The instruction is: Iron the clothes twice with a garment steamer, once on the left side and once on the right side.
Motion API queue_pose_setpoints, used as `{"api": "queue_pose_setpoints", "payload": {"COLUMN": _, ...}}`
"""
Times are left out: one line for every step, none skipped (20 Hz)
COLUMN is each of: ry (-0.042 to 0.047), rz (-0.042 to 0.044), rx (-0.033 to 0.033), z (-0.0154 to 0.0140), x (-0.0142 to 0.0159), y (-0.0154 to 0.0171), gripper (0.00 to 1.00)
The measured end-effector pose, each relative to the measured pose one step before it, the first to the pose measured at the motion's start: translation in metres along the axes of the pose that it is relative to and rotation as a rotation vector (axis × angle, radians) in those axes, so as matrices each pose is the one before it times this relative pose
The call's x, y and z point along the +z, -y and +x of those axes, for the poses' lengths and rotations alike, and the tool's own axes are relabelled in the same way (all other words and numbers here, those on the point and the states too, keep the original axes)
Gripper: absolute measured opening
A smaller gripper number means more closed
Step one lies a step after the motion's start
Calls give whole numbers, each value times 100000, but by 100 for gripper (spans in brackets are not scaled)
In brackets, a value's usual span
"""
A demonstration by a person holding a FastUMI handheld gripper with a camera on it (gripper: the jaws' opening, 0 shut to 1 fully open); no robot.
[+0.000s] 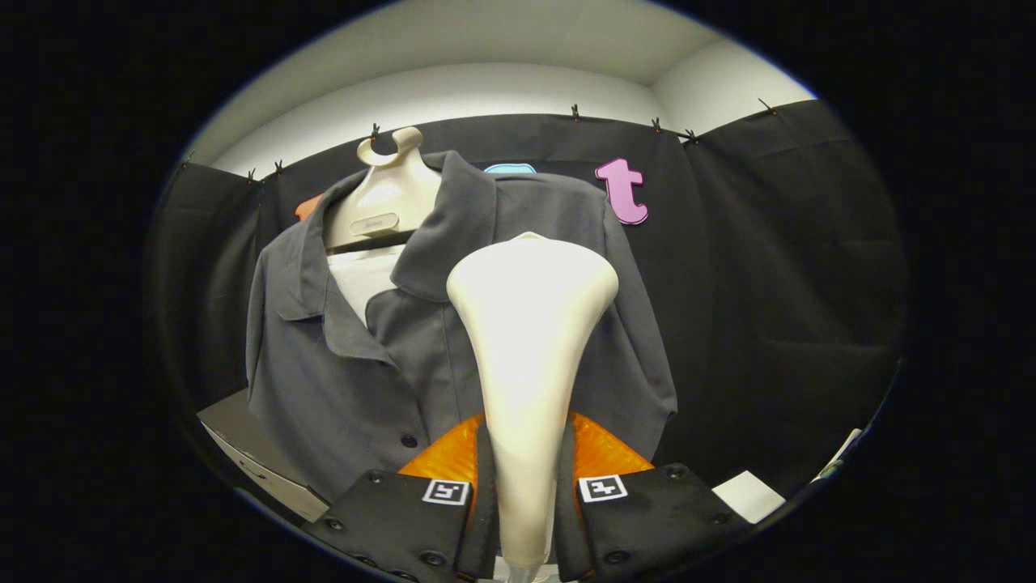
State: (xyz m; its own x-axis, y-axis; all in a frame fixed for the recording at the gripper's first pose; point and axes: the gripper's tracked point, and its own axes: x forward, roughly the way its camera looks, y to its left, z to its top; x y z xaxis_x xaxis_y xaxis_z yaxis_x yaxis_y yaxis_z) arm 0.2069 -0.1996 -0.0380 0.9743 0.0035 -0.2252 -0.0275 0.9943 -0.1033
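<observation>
A grey collared shirt (348, 364) hangs on a cream hanger (387, 198) against the black cloth wall, with a white panel showing at its open neck. A cream garment steamer (530, 340) stands upright between my fingers, its wide head up against the shirt's right chest, just below the right collar. My gripper (524, 494) is shut on the steamer's narrow handle, one finger pressing on each side. The steamer hides the shirt's middle and part of its right front.
A grey box (259, 457) sits low beside the shirt's left hem. A white sheet (749, 494) lies beyond the right finger. The black cloth wall (793, 308) stands behind and to the right of the shirt.
</observation>
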Motion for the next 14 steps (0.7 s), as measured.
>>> {"api": "queue_pose_setpoints", "payload": {"ry": -487, "rz": 839, "rx": 692, "z": 272, "x": -506, "y": -155, "gripper": 35}}
{"api": "queue_pose_setpoints", "payload": {"ry": -845, "rz": 334, "rx": 435, "z": 100, "x": -717, "y": 0, "gripper": 35}}
{"api": "queue_pose_setpoints", "payload": {"ry": -886, "rz": 232, "rx": 469, "z": 121, "x": -663, "y": 102, "gripper": 35}}
{"api": "queue_pose_setpoints", "payload": {"ry": -911, "rz": 333, "rx": 734, "z": 130, "x": -751, "y": -4, "gripper": 35}}
{"api": "queue_pose_setpoints", "payload": {"ry": -742, "rz": 507, "rx": 540, "z": 130, "x": -700, "y": 66, "gripper": 35}}
{"api": "queue_pose_setpoints", "payload": {"ry": -1099, "rz": 352, "rx": 249, "z": 135, "x": -819, "y": 135, "gripper": 35}}
{"api": "queue_pose_setpoints", "payload": {"ry": -1105, "rz": 342, "rx": 177, "z": 42, "x": -830, "y": 68, "gripper": 35}}
{"api": "queue_pose_setpoints", "payload": {"ry": -1029, "rz": 82, "rx": 187, "z": 49, "x": -851, "y": 110, "gripper": 35}}
{"api": "queue_pose_setpoints", "payload": {"ry": -848, "rz": -118, "rx": 55, "z": 2, "x": -861, "y": 101, "gripper": 35}}
{"api": "queue_pose_setpoints", "payload": {"ry": -1009, "rz": -270, "rx": -16, "z": 90, "x": -971, "y": 173, "gripper": 35}}
{"api": "queue_pose_setpoints", "payload": {"ry": -1316, "rz": -300, "rx": -66, "z": -17, "x": -1016, "y": 257, "gripper": 36}}
{"api": "queue_pose_setpoints", "payload": {"ry": -1221, "rz": -272, "rx": 60, "z": -58, "x": -1023, "y": 193, "gripper": 36}}
{"api": "queue_pose_setpoints", "payload": {"ry": -1386, "rz": -212, "rx": 357, "z": 47, "x": -1007, "y": 63, "gripper": 36}}
{"api": "queue_pose_setpoints", "payload": {"ry": -1192, "rz": 284, "rx": 383, "z": 137, "x": -954, "y": 102, "gripper": 35}}
